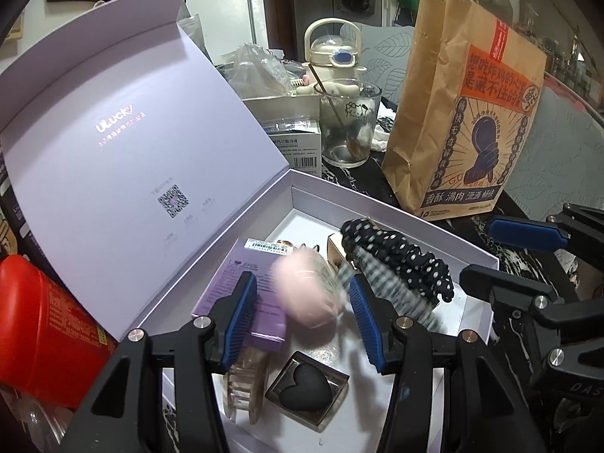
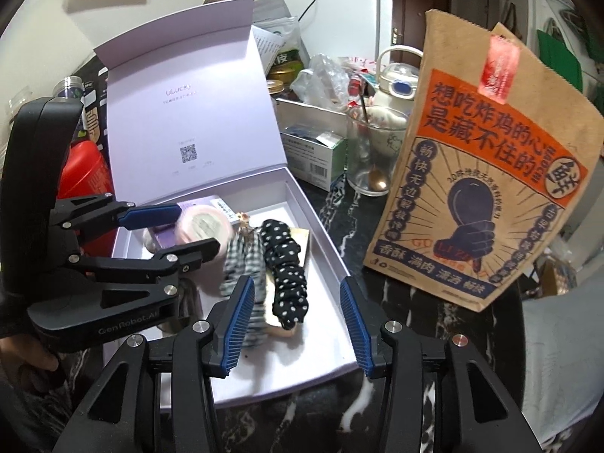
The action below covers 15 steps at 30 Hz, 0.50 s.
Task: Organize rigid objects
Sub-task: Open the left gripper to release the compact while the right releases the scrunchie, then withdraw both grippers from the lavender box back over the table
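Over the open lavender box, we hold our left gripper with jaws spread, a blurred pink round item between them, apparently untouched by either pad. Our right gripper hovers at the box's near edge, jaws spread and empty, so the left is nearer.

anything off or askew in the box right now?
Round pink case is motion-blurred between the open left gripper fingers, apparently dropping loose over the purple carton in the white gift box. Right gripper open, empty.
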Available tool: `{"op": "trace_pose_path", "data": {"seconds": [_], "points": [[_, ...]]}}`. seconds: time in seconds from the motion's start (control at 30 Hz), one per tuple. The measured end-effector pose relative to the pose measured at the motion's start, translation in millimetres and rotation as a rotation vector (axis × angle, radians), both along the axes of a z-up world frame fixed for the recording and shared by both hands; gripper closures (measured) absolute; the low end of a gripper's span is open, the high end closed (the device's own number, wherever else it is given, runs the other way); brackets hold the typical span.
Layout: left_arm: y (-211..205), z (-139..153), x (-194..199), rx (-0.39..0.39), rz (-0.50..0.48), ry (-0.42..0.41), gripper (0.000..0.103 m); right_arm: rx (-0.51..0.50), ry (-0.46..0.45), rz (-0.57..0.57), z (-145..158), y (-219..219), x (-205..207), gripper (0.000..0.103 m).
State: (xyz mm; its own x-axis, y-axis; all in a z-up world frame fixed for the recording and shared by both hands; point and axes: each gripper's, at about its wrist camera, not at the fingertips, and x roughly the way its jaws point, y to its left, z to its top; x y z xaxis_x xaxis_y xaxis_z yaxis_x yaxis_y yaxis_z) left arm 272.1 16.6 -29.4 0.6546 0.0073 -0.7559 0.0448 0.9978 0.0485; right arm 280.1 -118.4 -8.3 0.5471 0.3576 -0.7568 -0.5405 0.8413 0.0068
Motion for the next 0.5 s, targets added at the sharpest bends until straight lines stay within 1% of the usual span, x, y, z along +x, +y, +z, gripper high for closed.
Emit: {"op": "trace_pose_path", "data": {"seconds": [0.1,0.13,0.17,0.23,0.5], "points": [[0.0,4.3,-3.1,0.003,0.009,-0.006,0.051,-0.003,-0.007,-0.006,3.3,-1.2,-5.1,0.056],[0.0,5.4,-4.0,0.004,0.012,-0.007,0.045,-0.004,-0.01,-0.007,4.8,-1.4,-6.7,0.056],[0.1,7.2,-5.5,0.003,0.014,-0.01,0.034,-0.005,-0.012,-0.006,6.0,-1.5,-7.4,0.056],[0.6,12.3,-9.2,0.0,0.019,-0.027,0.02,-0.01,-0.02,-0.006,9.6,-1.3,-10.5,0.056],[2.6,37.7,-21.6,0.007,0.034,-0.076,0.02,-0.011,-0.072,0.007,31.0,0.1,-20.5,0.056]]}}
